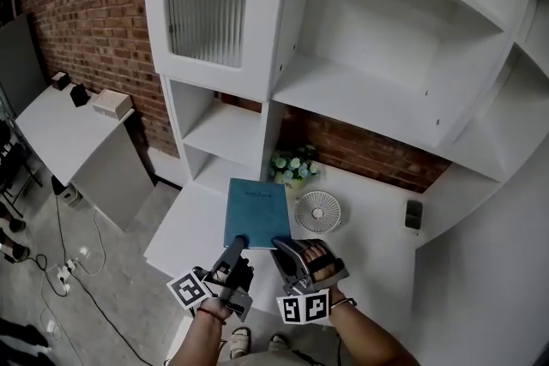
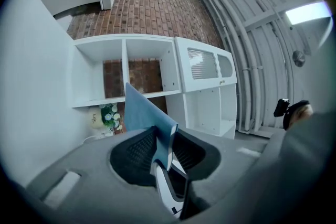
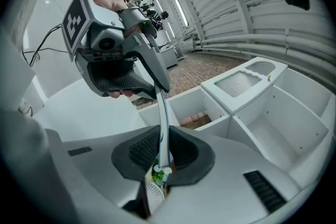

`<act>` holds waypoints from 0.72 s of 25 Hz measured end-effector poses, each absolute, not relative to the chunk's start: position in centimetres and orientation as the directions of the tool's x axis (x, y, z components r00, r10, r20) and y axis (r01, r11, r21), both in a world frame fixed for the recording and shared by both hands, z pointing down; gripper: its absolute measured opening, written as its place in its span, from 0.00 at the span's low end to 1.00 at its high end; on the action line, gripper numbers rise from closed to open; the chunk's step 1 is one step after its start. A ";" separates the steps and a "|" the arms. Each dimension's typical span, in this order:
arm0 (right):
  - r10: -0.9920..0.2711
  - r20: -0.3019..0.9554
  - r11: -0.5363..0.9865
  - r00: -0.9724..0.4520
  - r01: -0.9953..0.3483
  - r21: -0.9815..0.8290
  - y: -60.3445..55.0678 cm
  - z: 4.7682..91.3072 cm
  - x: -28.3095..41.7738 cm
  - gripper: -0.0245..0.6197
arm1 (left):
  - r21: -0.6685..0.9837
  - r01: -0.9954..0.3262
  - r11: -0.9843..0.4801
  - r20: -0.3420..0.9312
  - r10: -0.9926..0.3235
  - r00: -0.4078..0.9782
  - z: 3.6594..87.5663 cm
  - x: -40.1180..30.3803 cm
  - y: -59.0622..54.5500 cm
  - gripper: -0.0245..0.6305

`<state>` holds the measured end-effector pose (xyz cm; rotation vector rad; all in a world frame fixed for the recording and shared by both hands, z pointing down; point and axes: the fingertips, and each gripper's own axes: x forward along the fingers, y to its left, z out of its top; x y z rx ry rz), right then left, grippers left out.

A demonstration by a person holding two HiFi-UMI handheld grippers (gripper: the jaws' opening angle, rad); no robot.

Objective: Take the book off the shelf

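The left hand-held gripper (image 1: 238, 244) is closed on the near left corner of the blue book (image 1: 257, 210), and the right hand-held gripper (image 1: 283, 247) is closed on its near right corner. Two grips along one edge likely stop the thin book sagging or twisting. It is out of the shelf (image 1: 225, 133), roughly flat over the white desk (image 1: 369, 227), left of a small fan (image 1: 317, 211).

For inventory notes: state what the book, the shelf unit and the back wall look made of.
Book: likely paper with a matte teal card or cloth cover; no glare.
Shelf unit: probably painted or laminated board, smooth white.
Wall: exposed red brick, mortar lines visible.
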<state>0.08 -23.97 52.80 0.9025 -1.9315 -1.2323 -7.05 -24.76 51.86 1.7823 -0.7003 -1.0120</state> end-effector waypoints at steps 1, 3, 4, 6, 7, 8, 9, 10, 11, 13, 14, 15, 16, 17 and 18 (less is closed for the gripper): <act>-0.824 0.177 0.326 -0.538 -0.195 0.925 -23.9 53.5 0.0 0.12 | 0.922 -0.025 -0.387 -0.324 -0.804 0.499 52.5 -7.1 -24.7 0.16; -0.821 0.199 0.349 -0.535 -0.194 0.917 -23.6 55.0 -0.3 0.12 | 0.931 -0.023 -0.363 -0.303 -0.809 0.504 54.0 -7.3 -24.4 0.16; -0.818 0.212 0.364 -0.534 -0.196 0.911 -23.5 55.7 -0.3 0.12 | 0.936 -0.024 -0.350 -0.291 -0.813 0.505 54.7 -7.4 -24.4 0.16; -0.814 0.240 0.393 -0.529 -0.197 0.898 -23.4 57.2 -0.4 0.12 | 0.947 -0.024 -0.321 -0.266 -0.822 0.504 56.4 -7.5 -24.4 0.16; -0.812 0.255 0.408 -0.525 -0.197 0.891 -23.5 58.0 -0.5 0.12 | 0.952 -0.020 -0.305 -0.254 -0.826 0.504 57.2 -7.5 -24.5 0.16; -0.808 0.272 0.425 -0.522 -0.198 0.883 -23.5 58.9 -0.4 0.12 | 0.957 -0.016 -0.288 -0.241 -0.830 0.503 58.0 -7.5 -24.5 0.16; -0.804 0.290 0.444 -0.520 -0.200 0.873 -23.4 59.7 -0.4 0.12 | 0.963 -0.013 -0.270 -0.227 -0.833 0.504 58.8 -7.5 -24.5 0.16; -0.797 0.309 0.466 -0.519 -0.202 0.861 -23.3 60.6 -0.4 0.12 | 0.968 -0.011 -0.250 -0.210 -0.837 0.506 59.6 -7.4 -24.4 0.16; -0.788 0.330 0.490 -0.520 -0.204 0.848 -23.2 61.5 -0.3 0.12 | 0.973 -0.011 -0.230 -0.192 -0.839 0.509 60.5 -7.4 -24.3 0.16; -0.765 0.375 0.540 -0.524 -0.204 0.817 -22.9 63.2 -0.3 0.12 | 0.982 -0.013 -0.189 -0.155 -0.841 0.517 62.2 -7.2 -24.1 0.17; -0.752 0.397 0.564 -0.526 -0.204 0.800 -22.8 64.1 -0.3 0.12 | 0.986 -0.012 -0.168 -0.137 -0.843 0.520 63.0 -7.2 -24.0 0.17; -0.740 0.417 0.586 -0.527 -0.203 0.784 -22.6 64.8 -0.3 0.12 | 0.989 -0.012 -0.148 -0.121 -0.844 0.522 63.8 -7.2 -23.8 0.17; -0.730 0.434 0.605 -0.528 -0.203 0.770 -22.5 65.5 -0.3 0.12 | 0.991 -0.012 -0.132 -0.106 -0.846 0.523 64.6 -7.2 -23.6 0.18; -0.721 0.449 0.621 -0.528 -0.203 0.757 -22.3 66.1 -0.4 0.12 | 0.993 -0.015 -0.119 -0.094 -0.846 0.525 65.2 -7.3 -23.4 0.18; -0.713 0.462 0.634 -0.528 -0.204 0.746 -22.1 66.6 -0.4 0.12 | 0.994 -0.018 -0.110 -0.084 -0.846 0.527 65.7 -7.3 -23.2 0.18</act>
